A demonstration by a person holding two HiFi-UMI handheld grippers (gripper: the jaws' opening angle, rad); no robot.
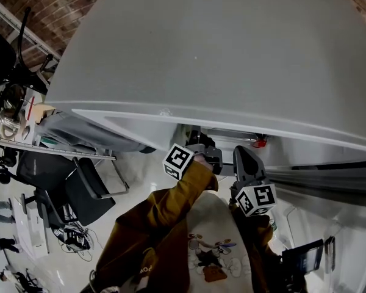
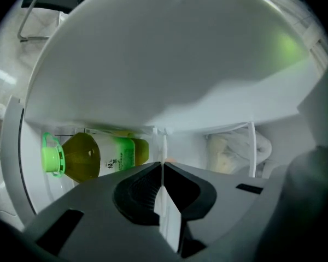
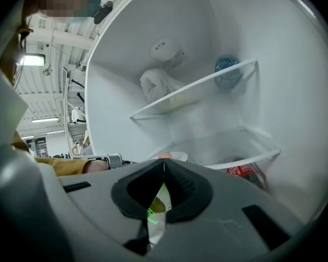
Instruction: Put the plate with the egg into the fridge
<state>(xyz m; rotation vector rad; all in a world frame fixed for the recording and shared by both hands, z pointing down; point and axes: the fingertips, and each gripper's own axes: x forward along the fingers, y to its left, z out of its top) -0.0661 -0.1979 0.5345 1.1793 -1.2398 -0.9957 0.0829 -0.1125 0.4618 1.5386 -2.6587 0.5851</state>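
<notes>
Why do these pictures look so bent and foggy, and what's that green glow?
Head view: the wide lens bulges the grey fridge surface into a dome. Left gripper view: black fisheye corners, a greenish glare patch upper right, probably reflection; the green bottle is sharp. Right gripper view: shelves bow, and the interior looks hazy.

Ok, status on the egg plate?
Left gripper shut, empty. Right gripper shut, empty. Plate with egg inside fridge. Nothing seen blocking.

White fridge (image 3: 295, 91); green-capped bottle (image 2: 93, 157); mustard sleeve (image 1: 171, 206); black-white marker cube (image 1: 178, 161).
</notes>
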